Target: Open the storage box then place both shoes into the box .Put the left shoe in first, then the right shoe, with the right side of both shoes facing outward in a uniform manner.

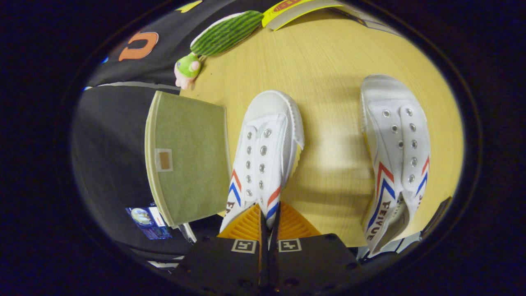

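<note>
White canvas: 2 laceless sneakers with red and blue chevron stripes lie on the wooden table (328, 53).
Gripper (269, 222): its 2 fingers (246, 226) stand almost together, pinching the side wall at the heel end of the nearer shoe; a thin strip of canvas shows in the narrow slot between them.
Held shoe (263, 152): runs straight ahead of the fingers, toe cap pointing away, eyelet rows and tongue facing up; whether its sole rests on the table or hangs just above it is hard to say from this angle.
Second shoe (394, 152): lies well apart to the right of the held one, roughly parallel to it, toe away, free of the fingers, with its heel opening at the near end.
Storage box (185, 158): olive-green fabric box just beside the held shoe on the left, at the table's edge; its flat top panel with a pale border and a small label patch faces the camera, so the lid appears to be down.
Plush toy (218, 37): green striped, with a pink end, lying beyond the box near the far left edge of the table.
Yellow card (291, 10): at the far end of the table, beside the toy.
</note>
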Demonstrator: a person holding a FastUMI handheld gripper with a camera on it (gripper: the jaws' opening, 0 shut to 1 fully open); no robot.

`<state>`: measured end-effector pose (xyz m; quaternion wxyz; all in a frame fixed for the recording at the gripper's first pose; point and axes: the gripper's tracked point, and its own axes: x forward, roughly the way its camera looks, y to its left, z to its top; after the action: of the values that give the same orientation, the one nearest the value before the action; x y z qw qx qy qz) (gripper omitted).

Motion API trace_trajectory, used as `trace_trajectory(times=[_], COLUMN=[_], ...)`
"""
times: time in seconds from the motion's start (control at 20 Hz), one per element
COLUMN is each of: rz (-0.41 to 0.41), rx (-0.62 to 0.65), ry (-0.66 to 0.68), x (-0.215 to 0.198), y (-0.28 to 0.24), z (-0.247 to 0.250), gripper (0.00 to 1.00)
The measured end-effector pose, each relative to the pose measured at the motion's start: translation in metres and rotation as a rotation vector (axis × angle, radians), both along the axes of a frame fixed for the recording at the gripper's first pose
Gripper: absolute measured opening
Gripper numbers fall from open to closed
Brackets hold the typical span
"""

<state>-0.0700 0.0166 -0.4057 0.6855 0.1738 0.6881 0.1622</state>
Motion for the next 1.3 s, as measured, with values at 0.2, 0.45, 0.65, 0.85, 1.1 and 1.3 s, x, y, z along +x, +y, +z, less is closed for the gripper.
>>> trace_trajectory(times=[0.2,0.45,0.65,0.85,1.1,1.3], rz=[-0.016,-0.008,0.027,0.071,0.081,0.078], rx=[0.043,0.075,0.074,0.017,-0.049,-0.074], ry=[-0.06,-0.128,-0.171,-0.183,-0.133,-0.077], x=[-0.018,-0.031,-0.018,0.005,0.02,0.015], y=[0.022,0.082,0.152,0.219,0.265,0.288], z=[0.07,0.164,0.198,0.18,0.122,0.076], gripper=[0.06,0.06,0.06,0.06,0.06,0.06])
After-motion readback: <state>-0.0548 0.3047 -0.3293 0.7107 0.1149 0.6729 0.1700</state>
